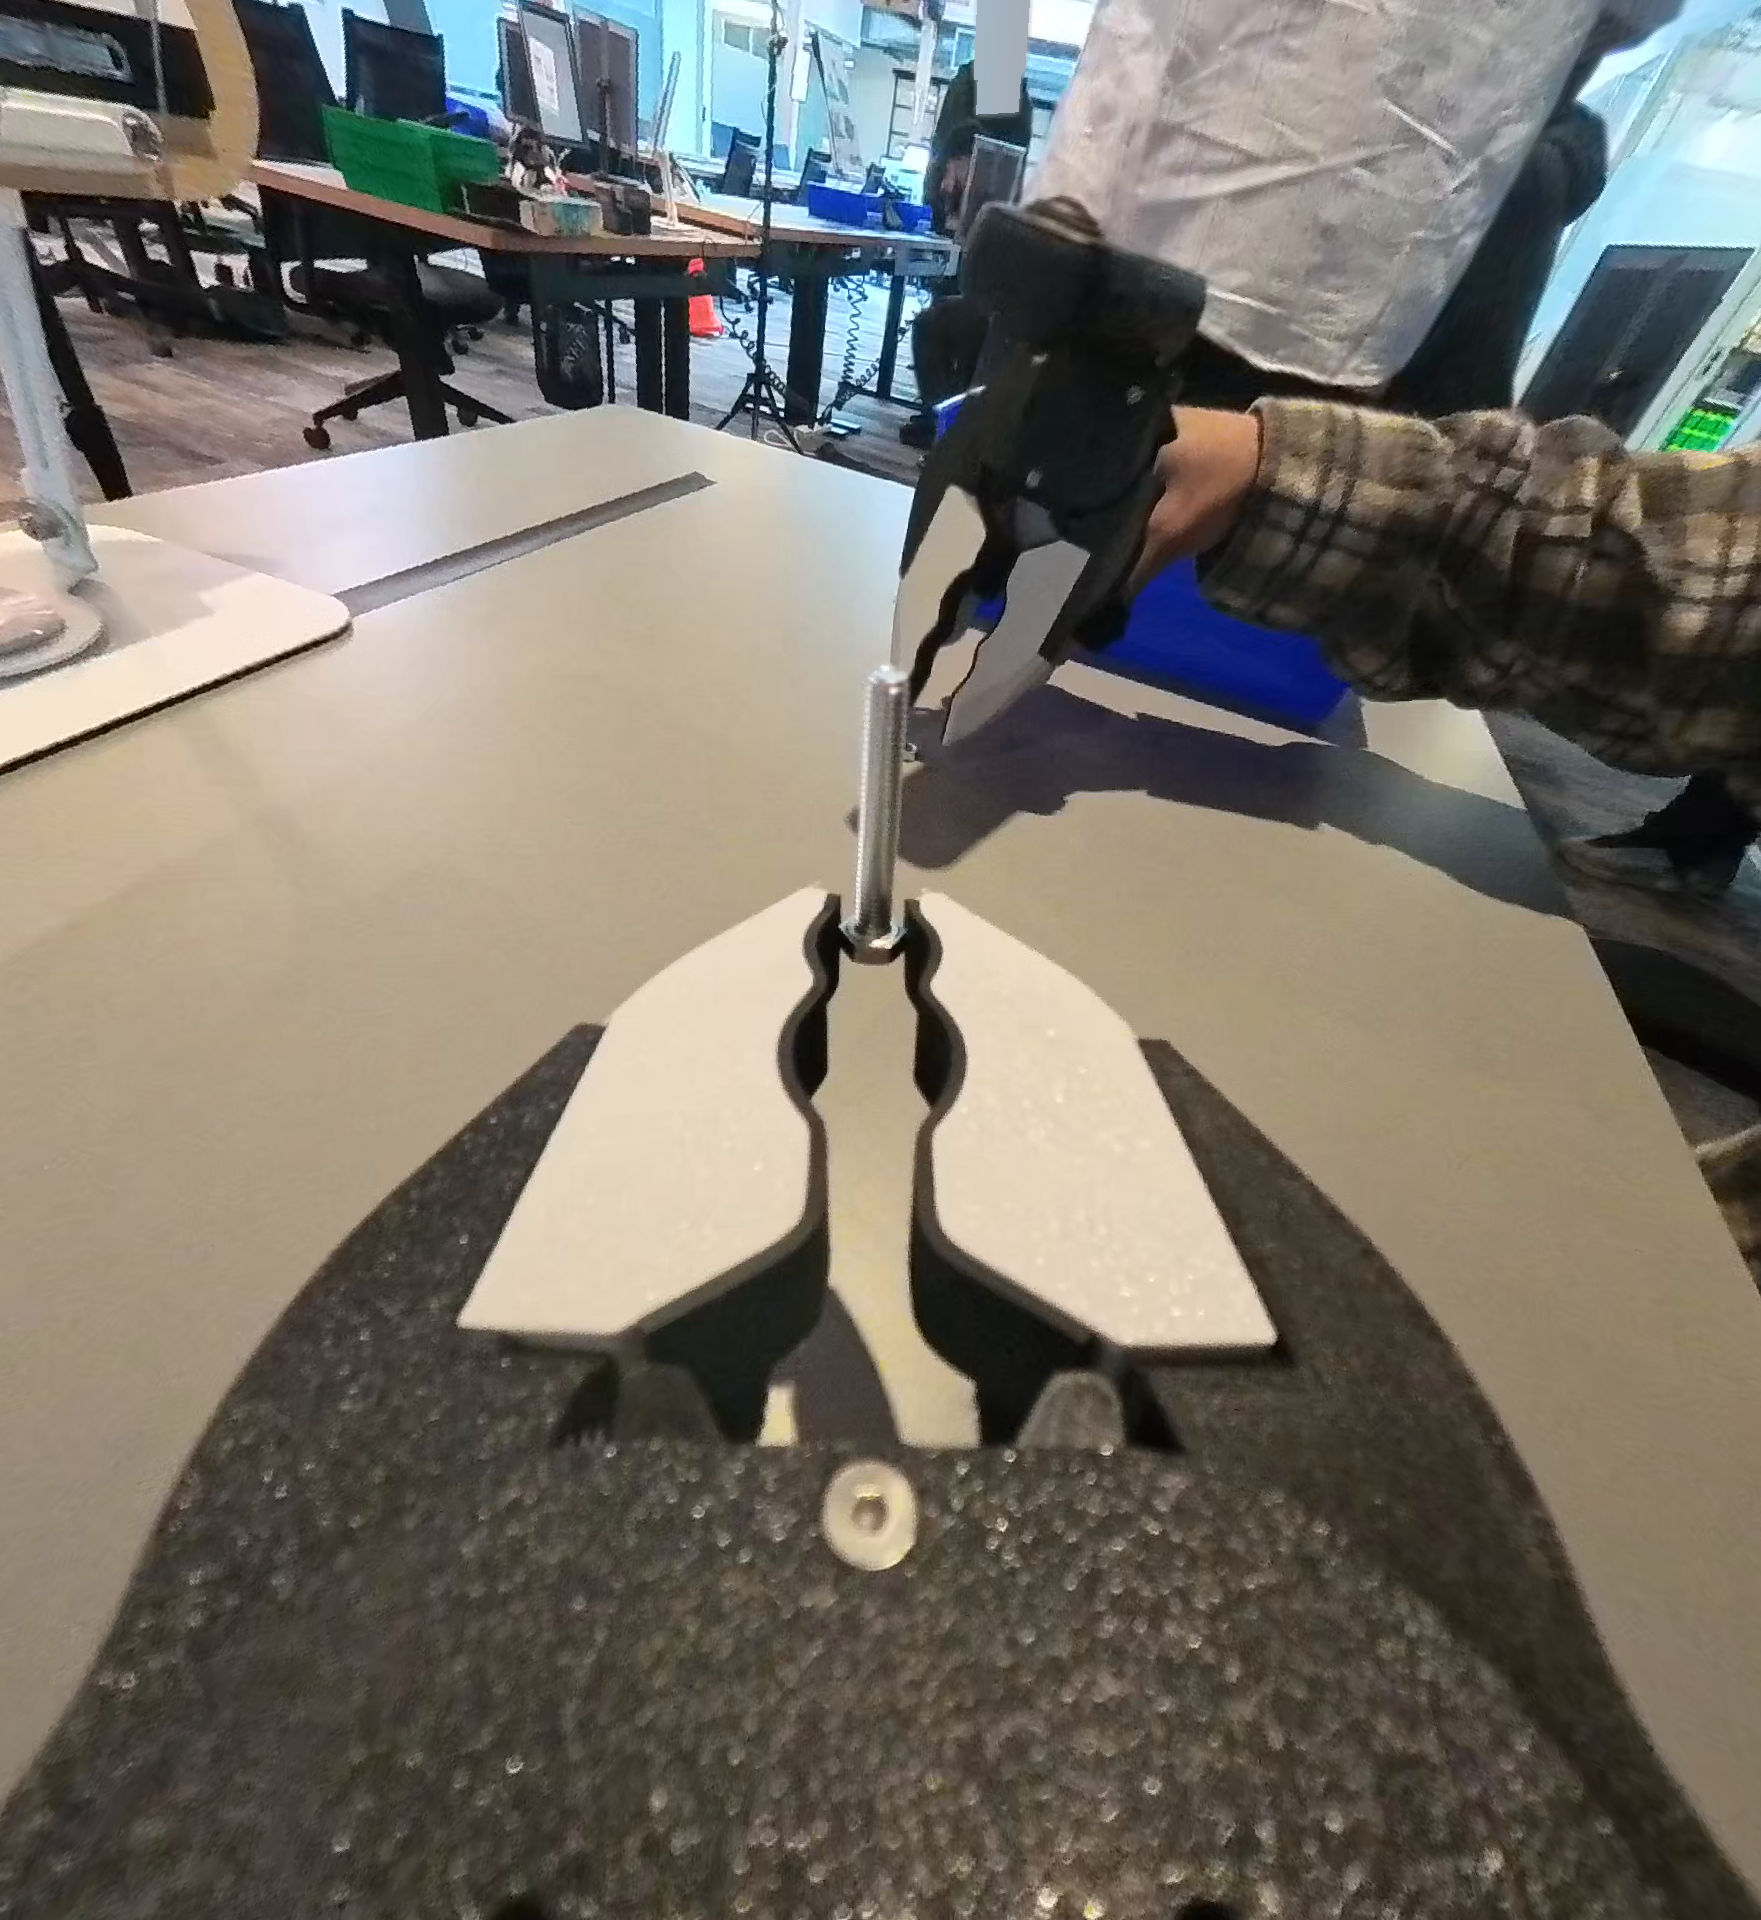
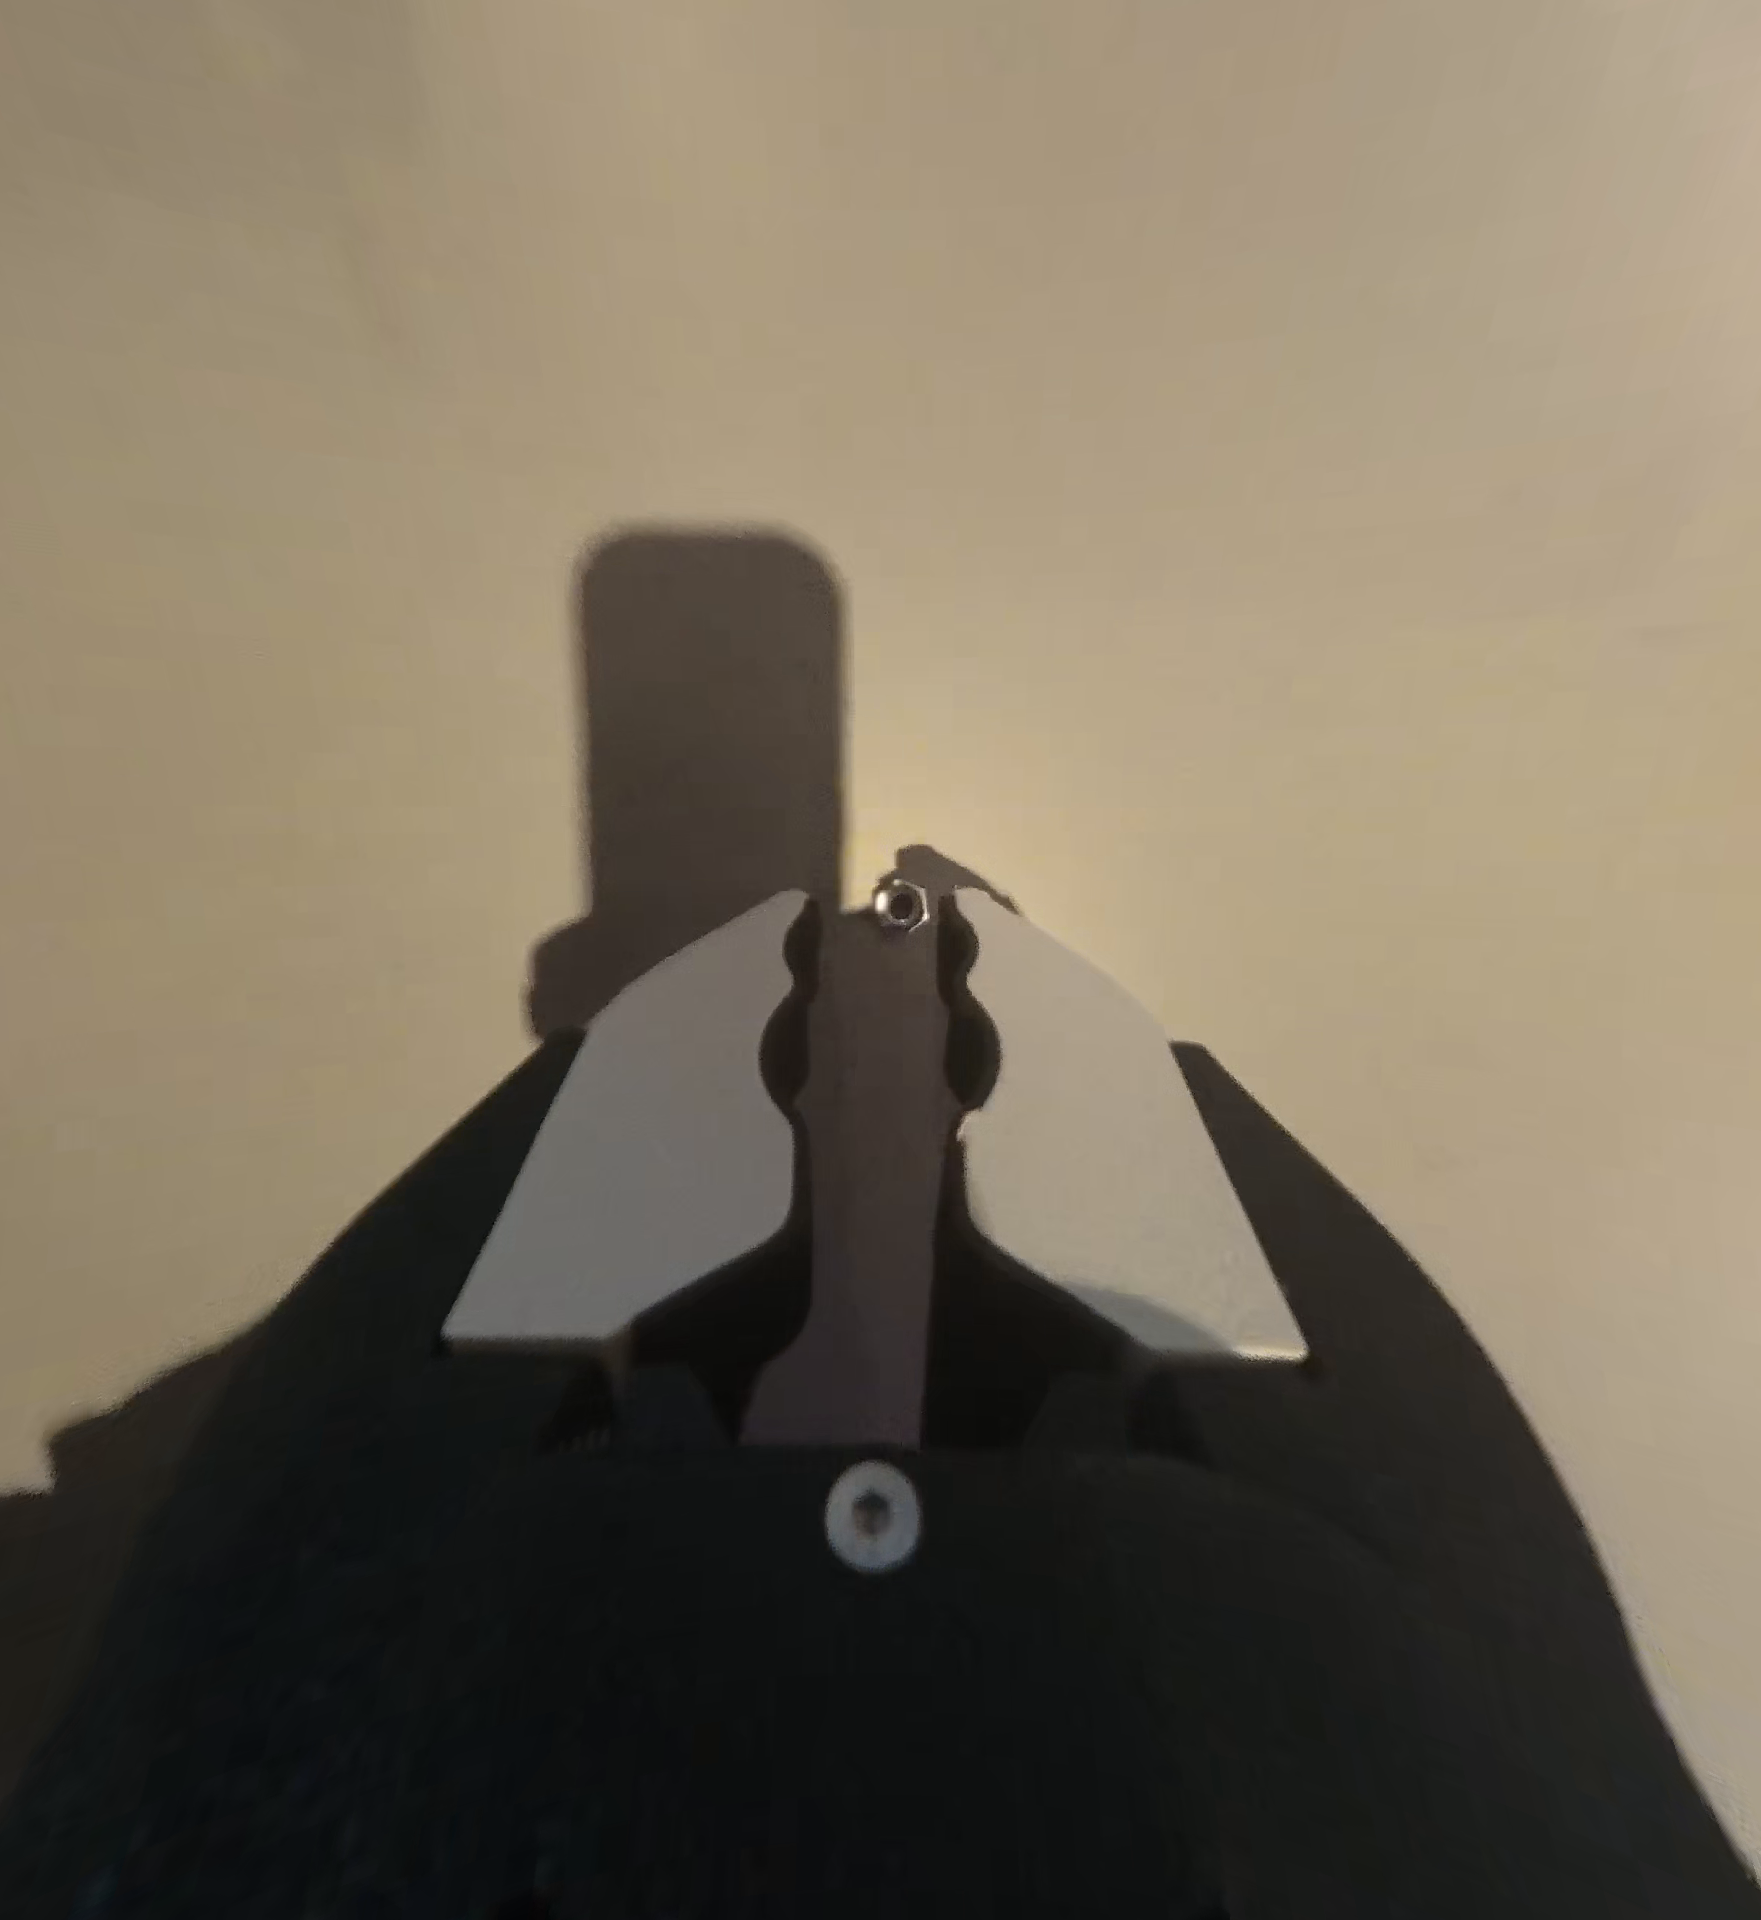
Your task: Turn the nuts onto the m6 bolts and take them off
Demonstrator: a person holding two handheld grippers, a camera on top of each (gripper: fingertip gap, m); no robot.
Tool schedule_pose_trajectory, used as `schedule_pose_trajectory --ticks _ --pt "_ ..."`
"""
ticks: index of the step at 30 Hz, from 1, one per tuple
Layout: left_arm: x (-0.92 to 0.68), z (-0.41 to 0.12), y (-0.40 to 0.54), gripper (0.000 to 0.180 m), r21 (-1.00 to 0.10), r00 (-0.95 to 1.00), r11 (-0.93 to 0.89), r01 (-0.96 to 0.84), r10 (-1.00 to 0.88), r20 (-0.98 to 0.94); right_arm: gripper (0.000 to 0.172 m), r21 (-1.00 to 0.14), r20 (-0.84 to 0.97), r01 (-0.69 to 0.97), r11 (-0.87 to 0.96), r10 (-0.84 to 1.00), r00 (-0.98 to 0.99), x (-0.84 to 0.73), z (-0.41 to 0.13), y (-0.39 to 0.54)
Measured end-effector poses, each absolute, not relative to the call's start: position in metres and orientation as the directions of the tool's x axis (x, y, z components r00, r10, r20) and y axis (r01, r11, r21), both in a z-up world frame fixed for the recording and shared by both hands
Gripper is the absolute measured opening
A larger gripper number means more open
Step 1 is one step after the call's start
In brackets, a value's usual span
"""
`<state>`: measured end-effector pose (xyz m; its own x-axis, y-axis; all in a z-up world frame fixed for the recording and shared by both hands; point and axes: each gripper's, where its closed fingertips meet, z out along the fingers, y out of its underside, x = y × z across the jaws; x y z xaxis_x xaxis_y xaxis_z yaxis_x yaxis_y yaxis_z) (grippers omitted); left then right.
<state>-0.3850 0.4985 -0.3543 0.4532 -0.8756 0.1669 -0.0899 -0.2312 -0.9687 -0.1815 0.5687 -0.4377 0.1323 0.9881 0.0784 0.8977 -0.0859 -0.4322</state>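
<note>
Left wrist view, left gripper (image 1: 872, 940) jaws narrow, clamping upright bolt (image 1: 882, 800) by its hex head, threaded end up, right gripper (image 2: 876, 914) jaws slightly apart around nut (image 2: 901, 906) lying on the table (image 2: 1375, 520), touching the right fingertip only.

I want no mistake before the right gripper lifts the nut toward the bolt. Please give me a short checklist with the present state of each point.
1. Left gripper clamps the bolt at its hex head: ok.
2. Bolt stands upright, threaded end free: ok.
3. Nut lies between the right gripper fingertips: ok.
4. Both pads press on the nut: not ok, a gap shows at one side.
5. Nut's hole clear: ok.
6. Table around the bolt free of obstacles: ok.
</note>
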Motion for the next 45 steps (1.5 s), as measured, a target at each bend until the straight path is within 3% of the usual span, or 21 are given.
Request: schedule_pose_trajectory --ticks 8,16,18,24,27,37,45 --pt "-0.385 -0.355 0.499 0.011 -0.970 0.451 -0.225 -0.096 -0.878 0.159 0.014 -0.403 0.045 0.910 -0.095 0.991 0.124 -0.180 -0.452 0.574" --pt "-0.384 -0.356 0.499 0.011 -0.973 0.456 -0.206 -0.101 -0.879 0.139 0.010 -0.462 0.029 0.869 -0.178 0.976 0.215 -0.185 -0.452 0.565" --pt "-0.381 -0.355 0.496 0.011 -0.976 0.447 -0.188 -0.111 -0.886 0.120 0.009 -0.512 0.055 0.838 -0.186 0.967 0.248 -0.191 -0.448 0.556" --pt "-0.362 -0.359 0.484 0.011 -0.975 0.432 -0.097 -0.202 -0.902 0.000 0.010 -0.804 0.108 0.588 -0.083 0.953 0.282 -0.237 -0.396 0.507" --pt "-0.356 -0.362 0.480 0.011 -0.967 0.429 -0.071 -0.243 -0.902 -0.042 0.009 -0.841 0.098 0.539 -0.055 0.963 0.252 -0.248 -0.382 0.483" --pt "-0.350 -0.375 0.477 0.011 -0.940 0.405 -0.053 -0.337 -0.909 -0.094 0.009 -0.724 0.234 0.673 0.151 0.972 0.033 -0.255 -0.347 0.468" --pt "-0.344 -0.385 0.474 0.011 -0.921 0.392 -0.069 -0.383 -0.915 -0.094 0.009 -0.481 0.329 0.771 0.418 0.901 -0.284 -0.311 -0.312 0.470"
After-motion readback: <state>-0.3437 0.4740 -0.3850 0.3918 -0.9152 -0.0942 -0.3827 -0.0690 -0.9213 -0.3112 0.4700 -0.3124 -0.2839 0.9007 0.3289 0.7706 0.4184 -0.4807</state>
